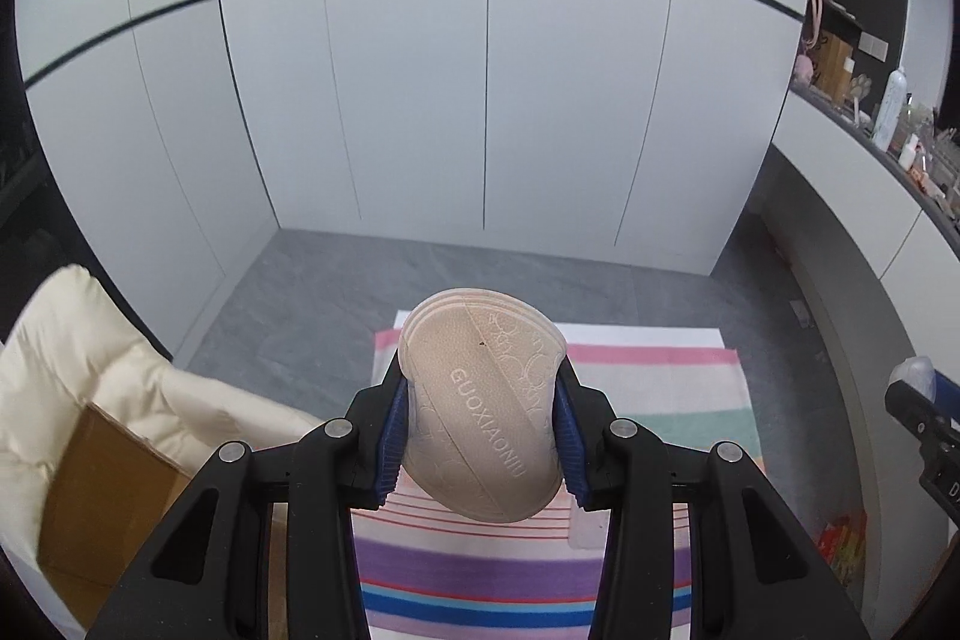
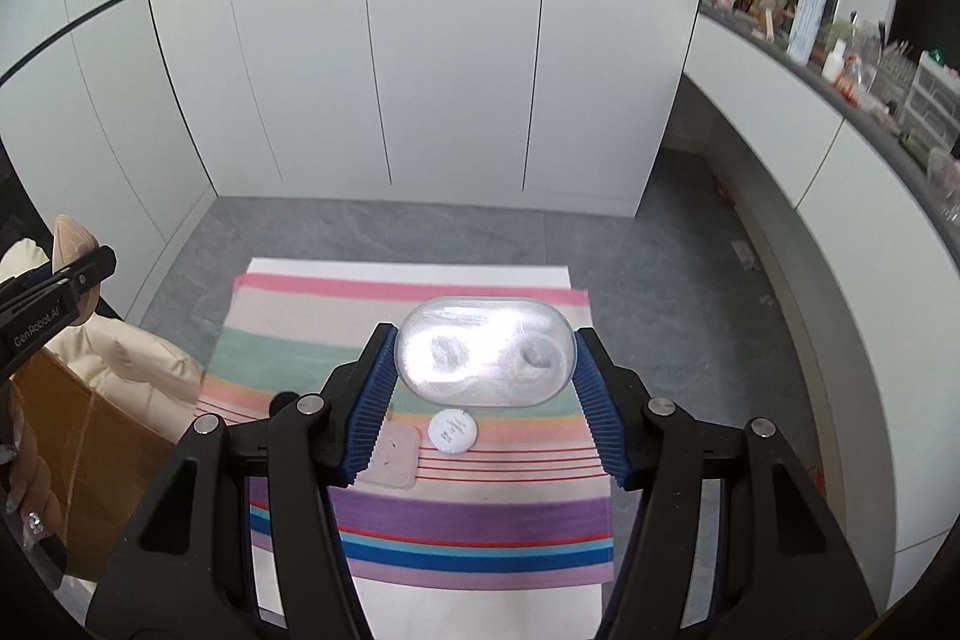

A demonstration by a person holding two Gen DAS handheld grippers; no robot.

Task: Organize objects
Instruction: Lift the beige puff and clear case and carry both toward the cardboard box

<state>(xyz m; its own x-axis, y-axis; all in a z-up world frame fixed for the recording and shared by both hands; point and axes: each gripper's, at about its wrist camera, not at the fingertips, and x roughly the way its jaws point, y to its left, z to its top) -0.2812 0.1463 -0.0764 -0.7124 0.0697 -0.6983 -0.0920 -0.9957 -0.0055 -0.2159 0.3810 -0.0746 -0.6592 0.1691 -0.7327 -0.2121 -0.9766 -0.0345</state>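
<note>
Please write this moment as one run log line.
left gripper: shut on insole | right gripper: shut on clear case | both above striped mat

We cannot read the small print on the round white lid (image 2: 453,430) near the middle of the striped cloth (image 2: 420,520). The pink square pad (image 2: 393,457) is partly hidden behind a blue finger pad (image 2: 366,400). The cardboard box (image 1: 102,496) runs out of frame at the left wrist view's lower left. Items on the counter (image 2: 780,58) are too small to identify.
</note>
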